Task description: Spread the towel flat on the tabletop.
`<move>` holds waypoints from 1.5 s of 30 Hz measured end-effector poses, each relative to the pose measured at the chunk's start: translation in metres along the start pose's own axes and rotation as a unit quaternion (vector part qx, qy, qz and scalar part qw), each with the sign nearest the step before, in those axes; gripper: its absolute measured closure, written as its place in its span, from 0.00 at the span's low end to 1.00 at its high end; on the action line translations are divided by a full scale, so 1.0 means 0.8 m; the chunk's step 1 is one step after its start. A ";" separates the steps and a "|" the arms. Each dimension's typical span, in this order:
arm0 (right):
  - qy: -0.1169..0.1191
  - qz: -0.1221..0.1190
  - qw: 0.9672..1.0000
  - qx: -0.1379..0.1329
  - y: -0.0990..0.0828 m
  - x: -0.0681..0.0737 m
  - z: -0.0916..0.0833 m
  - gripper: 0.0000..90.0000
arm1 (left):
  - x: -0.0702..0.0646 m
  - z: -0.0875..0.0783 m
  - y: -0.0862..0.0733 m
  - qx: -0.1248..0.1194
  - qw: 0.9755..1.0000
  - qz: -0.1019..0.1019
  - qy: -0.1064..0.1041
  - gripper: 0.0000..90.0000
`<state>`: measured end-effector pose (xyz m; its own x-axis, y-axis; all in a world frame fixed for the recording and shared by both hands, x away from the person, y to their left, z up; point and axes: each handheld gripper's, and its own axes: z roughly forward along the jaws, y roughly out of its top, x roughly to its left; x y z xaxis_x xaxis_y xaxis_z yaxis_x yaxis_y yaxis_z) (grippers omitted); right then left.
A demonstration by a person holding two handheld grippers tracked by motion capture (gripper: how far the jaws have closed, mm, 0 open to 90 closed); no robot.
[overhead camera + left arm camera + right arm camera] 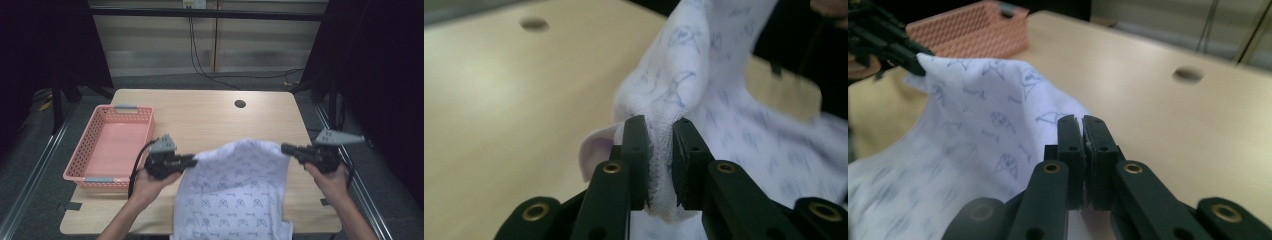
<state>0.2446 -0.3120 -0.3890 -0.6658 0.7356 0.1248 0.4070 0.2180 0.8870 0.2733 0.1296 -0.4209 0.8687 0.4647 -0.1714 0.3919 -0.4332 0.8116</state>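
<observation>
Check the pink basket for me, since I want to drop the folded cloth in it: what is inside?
The pink basket looks empty: its bare pink floor shows in the high view, with nothing lying in it. The near inner wall is hidden by its own rim. The white patterned cloth hangs beside it, apart.

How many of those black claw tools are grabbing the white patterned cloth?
2. The left gripper pinches the cloth at its left upper corner; the right gripper pinches its right upper corner, both lifting it above the table.
</observation>
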 end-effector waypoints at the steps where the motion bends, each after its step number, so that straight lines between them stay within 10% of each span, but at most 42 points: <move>1: 0.015 0.008 1.000 0.010 -0.019 0.008 -0.004 0.97 | -0.007 0.000 -0.016 0.014 1.000 -0.005 -0.016 0.86; 8: 0.038 0.047 0.990 0.128 -0.125 0.039 -0.006 0.91 | -0.023 -0.001 -0.067 0.055 0.995 -0.026 -0.075 0.71; 13: 0.018 0.042 0.994 0.096 -0.101 0.029 -0.005 0.72 | 0.006 -0.001 -0.042 -0.001 0.998 -0.055 -0.043 0.67; 17: -0.009 0.032 0.996 0.082 -0.075 0.002 0.023 0.66 | 0.038 0.031 -0.026 0.017 0.998 -0.064 -0.005 0.71; 25: -0.035 0.050 0.988 0.141 -0.083 -0.048 0.098 0.54 | 0.076 0.070 -0.027 0.053 0.993 -0.106 0.006 0.64; 33: -0.014 0.050 0.985 0.164 -0.097 -0.040 0.104 0.86 | 0.071 0.088 -0.042 0.089 0.992 -0.085 0.018 0.58; 39: -0.010 0.054 0.991 0.120 -0.089 -0.036 0.078 0.95 | 0.063 0.088 -0.041 0.101 0.993 -0.064 -0.018 0.87; 45: -0.029 0.067 0.994 0.079 -0.081 -0.044 0.060 0.92 | 0.068 0.068 -0.033 0.047 0.995 -0.083 -0.004 0.94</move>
<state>0.2715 -0.3211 -0.4724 -0.5642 0.7993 0.2068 0.5855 0.2107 0.7829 0.3267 0.1242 -0.4823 0.7920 0.5297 -0.3035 0.5563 -0.4214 0.7162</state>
